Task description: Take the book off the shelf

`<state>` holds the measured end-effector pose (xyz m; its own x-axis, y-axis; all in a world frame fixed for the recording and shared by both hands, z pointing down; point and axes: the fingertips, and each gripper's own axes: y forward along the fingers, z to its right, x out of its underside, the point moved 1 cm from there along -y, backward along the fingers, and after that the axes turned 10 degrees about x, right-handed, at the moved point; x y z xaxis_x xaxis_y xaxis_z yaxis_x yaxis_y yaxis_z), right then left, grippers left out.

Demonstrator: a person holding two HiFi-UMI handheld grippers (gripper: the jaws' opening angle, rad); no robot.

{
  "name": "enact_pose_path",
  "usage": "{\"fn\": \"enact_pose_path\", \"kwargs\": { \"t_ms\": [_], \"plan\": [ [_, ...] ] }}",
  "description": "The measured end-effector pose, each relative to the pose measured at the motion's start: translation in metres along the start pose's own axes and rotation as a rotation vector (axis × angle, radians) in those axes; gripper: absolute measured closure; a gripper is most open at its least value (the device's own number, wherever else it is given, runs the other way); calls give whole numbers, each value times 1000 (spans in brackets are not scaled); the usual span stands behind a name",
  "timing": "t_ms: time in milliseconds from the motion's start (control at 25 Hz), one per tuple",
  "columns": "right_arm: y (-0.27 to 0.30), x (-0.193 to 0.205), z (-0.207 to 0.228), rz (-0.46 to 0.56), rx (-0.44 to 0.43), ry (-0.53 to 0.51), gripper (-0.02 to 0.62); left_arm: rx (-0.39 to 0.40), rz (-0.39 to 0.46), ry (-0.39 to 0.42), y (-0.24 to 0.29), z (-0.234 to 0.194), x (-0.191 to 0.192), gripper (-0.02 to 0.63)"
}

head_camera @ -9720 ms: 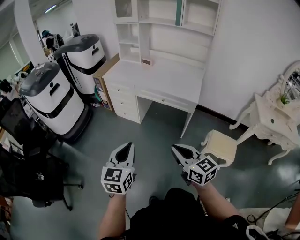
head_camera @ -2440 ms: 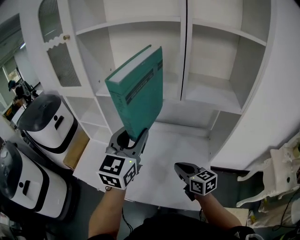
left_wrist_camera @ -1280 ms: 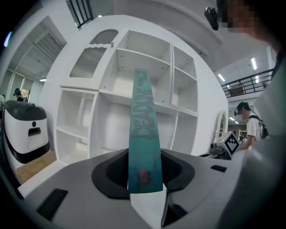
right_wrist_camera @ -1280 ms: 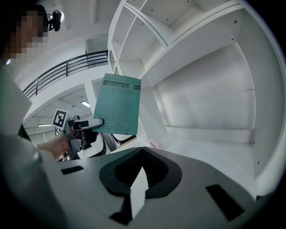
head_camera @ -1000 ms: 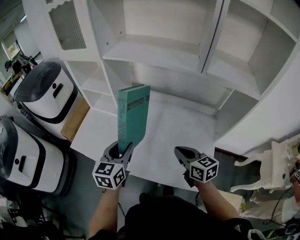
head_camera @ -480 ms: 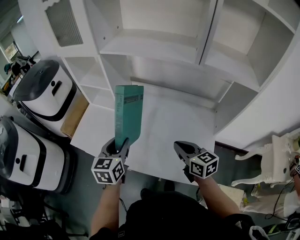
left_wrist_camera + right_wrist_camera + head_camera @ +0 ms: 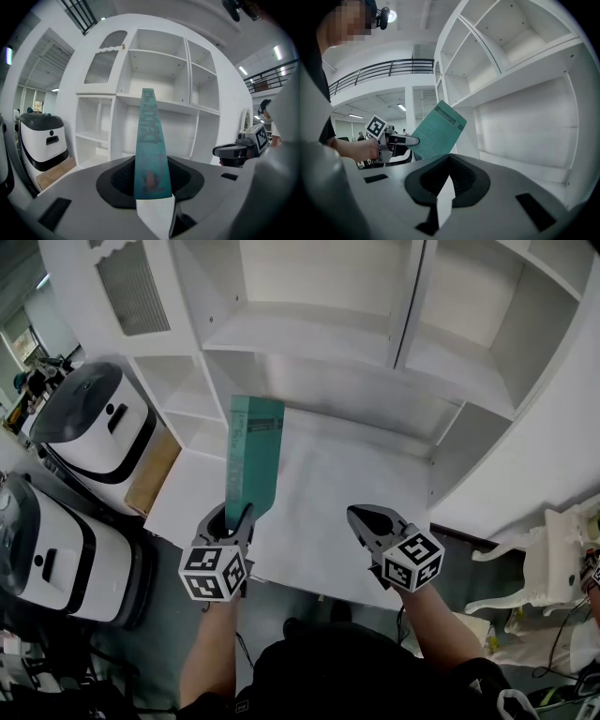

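1. The left gripper [image 7: 239, 515] is clamping the lower end of the teal book [image 7: 253, 451]. Its jaws are standing partly apart, as wide as the book is thick, with the pads pressing on both covers.
2. The book is rising upright out of the jaws with its spine toward the left gripper's camera (the lettering runs up the spine). It is off the shelf and is hanging over the near left part of the white desk top [image 7: 352, 493], in front of the shelf unit [image 7: 309, 329].
3. The right gripper [image 7: 361, 515] is hovering over the front edge of the desk, to the right of the book and well apart from it. Its jaws are meeting at the tips and are holding nothing.
4. Two white and grey machines [image 7: 89, 427] are standing on the floor to the left of the desk.
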<state>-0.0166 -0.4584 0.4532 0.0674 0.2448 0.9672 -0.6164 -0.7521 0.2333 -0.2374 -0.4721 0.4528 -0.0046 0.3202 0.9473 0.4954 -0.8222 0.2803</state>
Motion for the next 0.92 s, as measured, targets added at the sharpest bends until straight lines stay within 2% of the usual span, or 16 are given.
{"fn": "enact_pose_path", "kwargs": {
  "t_ms": [320, 920],
  "plan": [
    [-6, 2, -11, 3, -23, -10, 583, 9, 34, 25, -3, 7, -10, 443],
    [-11, 3, -4, 12, -18, 3, 583, 10, 24, 10, -2, 9, -7, 443]
  ]
}}
